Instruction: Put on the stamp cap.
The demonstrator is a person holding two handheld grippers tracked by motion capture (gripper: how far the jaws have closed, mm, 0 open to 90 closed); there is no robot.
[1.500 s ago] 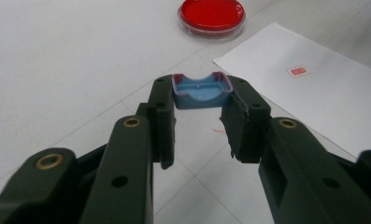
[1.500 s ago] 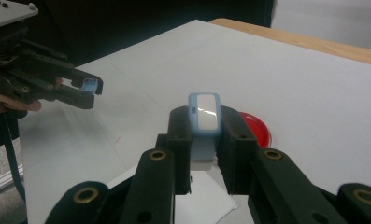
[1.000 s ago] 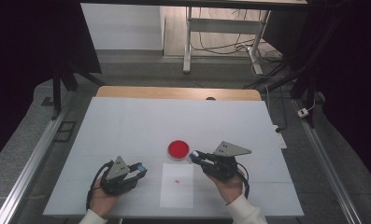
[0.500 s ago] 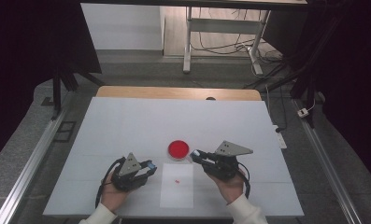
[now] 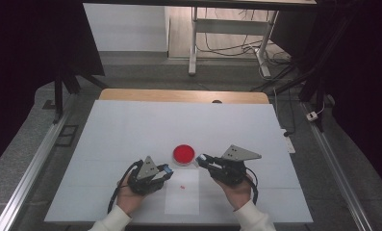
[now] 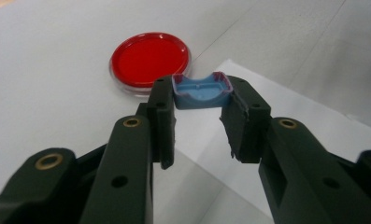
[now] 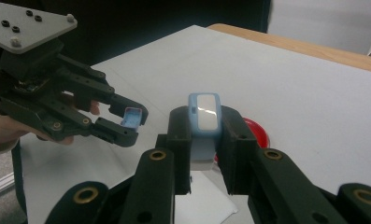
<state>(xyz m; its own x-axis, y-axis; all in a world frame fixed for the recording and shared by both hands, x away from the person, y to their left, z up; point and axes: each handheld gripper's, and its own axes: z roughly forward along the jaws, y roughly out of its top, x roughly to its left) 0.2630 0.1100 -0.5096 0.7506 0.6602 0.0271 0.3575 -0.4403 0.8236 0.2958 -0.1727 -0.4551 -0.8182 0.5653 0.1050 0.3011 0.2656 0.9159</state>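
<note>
The left gripper point(image 6: 199, 100) is clamped on a small blue cap point(image 6: 202, 90), pinched at the very tips of its 2 jaws with the hollow side facing up and toward the camera; this tip hold leaves most of the cap exposed, which probably serves to present its open side to a mating part. The right gripper point(image 7: 204, 135) is clamped on a light-blue case point(image 7: 204, 116), held upright between its jaws with the top end projecting above them, so that end remains free to receive the cap. In the high view, both grippers are held above the white sheet of paper point(image 5: 183, 202) near the front edge of the table point(image 5: 131, 125), tips pointing toward each other with a gap between them; the cap and the case are near but apart. In the right gripper view, the left gripper point(image 7: 122, 122) sits to the left of the case, at about its level. A red dish point(image 5: 184, 154) rests on the table just beyond the 2 grippers, untouched. A tiny red speck point(image 5: 182, 186) lies on the paper below them.
</note>
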